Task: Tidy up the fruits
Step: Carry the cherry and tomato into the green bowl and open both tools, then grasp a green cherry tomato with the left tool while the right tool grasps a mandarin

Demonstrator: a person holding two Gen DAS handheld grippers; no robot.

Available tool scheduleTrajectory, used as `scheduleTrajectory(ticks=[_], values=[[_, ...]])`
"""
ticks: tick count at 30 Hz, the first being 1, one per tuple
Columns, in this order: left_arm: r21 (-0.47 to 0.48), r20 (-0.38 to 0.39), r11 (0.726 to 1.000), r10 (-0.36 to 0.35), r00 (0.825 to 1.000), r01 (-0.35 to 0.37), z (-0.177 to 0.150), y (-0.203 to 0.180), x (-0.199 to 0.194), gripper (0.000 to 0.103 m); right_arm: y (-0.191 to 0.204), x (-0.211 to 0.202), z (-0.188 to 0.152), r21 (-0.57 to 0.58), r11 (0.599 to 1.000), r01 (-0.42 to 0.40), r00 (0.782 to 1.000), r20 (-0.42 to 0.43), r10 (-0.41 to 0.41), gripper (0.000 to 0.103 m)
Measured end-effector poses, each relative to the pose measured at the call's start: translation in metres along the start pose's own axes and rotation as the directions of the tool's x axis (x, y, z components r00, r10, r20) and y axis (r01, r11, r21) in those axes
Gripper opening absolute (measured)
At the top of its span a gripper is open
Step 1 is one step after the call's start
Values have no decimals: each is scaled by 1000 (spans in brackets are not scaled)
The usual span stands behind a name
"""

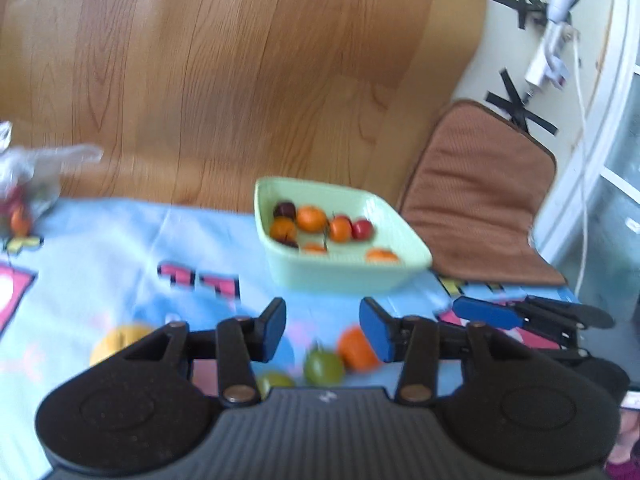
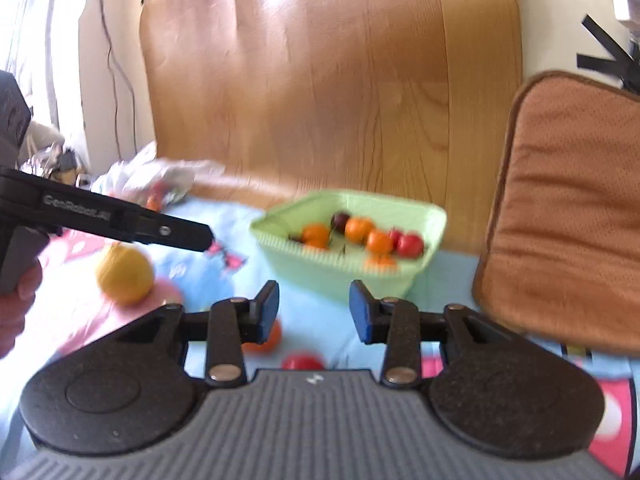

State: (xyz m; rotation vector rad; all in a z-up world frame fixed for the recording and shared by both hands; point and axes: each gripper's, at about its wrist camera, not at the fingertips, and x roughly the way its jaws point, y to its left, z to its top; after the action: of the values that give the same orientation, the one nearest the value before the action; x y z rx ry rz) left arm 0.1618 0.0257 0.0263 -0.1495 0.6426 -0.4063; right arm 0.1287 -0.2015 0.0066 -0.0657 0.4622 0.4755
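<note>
Left gripper: I see its jaws parted, nothing between the pads.
Right gripper: parted too, gripping nothing.
Green basket: centre of my left view, on the blue cloth, holding small orange and red fruits.
Loose fruit: green fruit and orange fruit lower centre; yellow fruit at left.

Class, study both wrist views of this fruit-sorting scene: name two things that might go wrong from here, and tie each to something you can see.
1. Both tools are open and empty. The left tool and right tool hang close together over the same loose fruit, so they might collide.
2. The round orange fruit and green fruit lie loose on the cloth; a nudge from a finger may roll them away from the green dish.
</note>
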Motion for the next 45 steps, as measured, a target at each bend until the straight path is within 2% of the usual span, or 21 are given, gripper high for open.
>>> scheduleTrajectory(ticks=[5,9,12,15,17,20,23,25,27,28,29,32,35,38,42,45], values=[[94,-25,995,19,999,-17,-15,-15,3,43,15,-5,-20,-68,998,6,998,-54,-9,41],[191,-72,981,48,996,-34,-23,-24,18,45,27,3,-12,-155,988,-1,998,-55,-7,42],[248,-99,969,35,994,-9,-23,-25,24,45,21,18,-4,-217,976,-8,997,-71,-8,42],[312,-131,950,15,991,27,-23,-28,28,45,7,27,5,-184,977,-104,989,-121,82,42],[356,-137,934,30,990,21,-23,-30,32,44,1,33,10,-155,976,-152,982,-139,130,42],[377,-155,926,24,988,36,-22,-29,33,44,-3,45,14,-91,973,-212,967,-161,196,42],[457,-159,889,56,986,23,-25,-35,35,45,-1,57,12,-25,963,-269,946,-196,259,46],[502,-163,865,79,983,14,-25,-40,39,45,4,61,10,-13,955,-295,935,-208,286,46],[522,-168,853,97,981,5,-24,-43,44,45,6,66,10,3,955,-297,929,-230,290,43],[526,-169,850,93,981,10,-24,-44,45,40,5,66,10,18,956,-294,929,-232,290,40],[528,-169,849,90,982,13,-23,-45,46,30,3,65,11,31,958,-284,929,-237,284,40],[486,-172,873,59,983,33,-22,-45,43,29,-11,46,15,105,957,-270,939,-193,286,40],[467,-159,884,42,986,38,-26,-50,35,29,-18,12,18,114,961,-253,958,-111,266,40],[442,-139,895,3,990,59,-35,-59,15,29,-17,-17,12,122,962,-243,965,-73,253,40],[413,-109,908,-26,994,70,-58,-68,-22,30,-3,-45,-8,108,967,-232,968,-72,240,40],[374,-99,927,2,995,35,-81,-66,-44,30,11,-53,-25,107,967,-230,967,-89,240,40]])
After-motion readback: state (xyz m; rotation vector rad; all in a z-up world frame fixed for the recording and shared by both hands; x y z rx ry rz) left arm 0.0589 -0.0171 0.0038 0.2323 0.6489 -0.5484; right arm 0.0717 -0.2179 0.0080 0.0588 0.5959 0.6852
